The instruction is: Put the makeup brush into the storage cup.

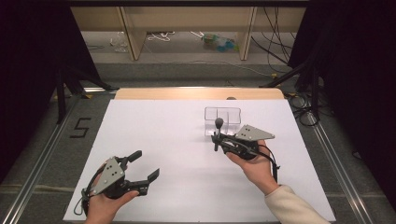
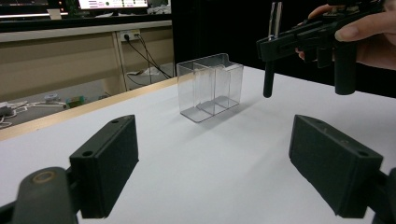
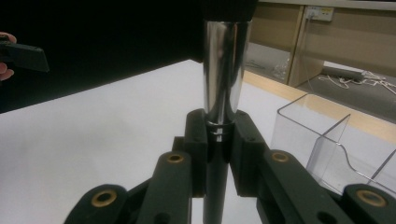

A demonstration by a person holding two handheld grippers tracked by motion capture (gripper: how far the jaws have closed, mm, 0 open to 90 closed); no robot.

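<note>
A white table (image 1: 187,154) carried one clear plastic box (image 1: 222,120), standing just beyond the right gripper (image 1: 217,138).

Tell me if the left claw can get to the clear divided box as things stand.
Probably yes: the left claw is open and holds nothing, and bare white table lies between it and the clear box. The right claw, holding a pen-like tool, hovers beside the box.

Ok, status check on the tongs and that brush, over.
Right tongs shut on the brush, upright beside the clear box. Left tongs open, holding nothing. Nothing between brush and box.
</note>
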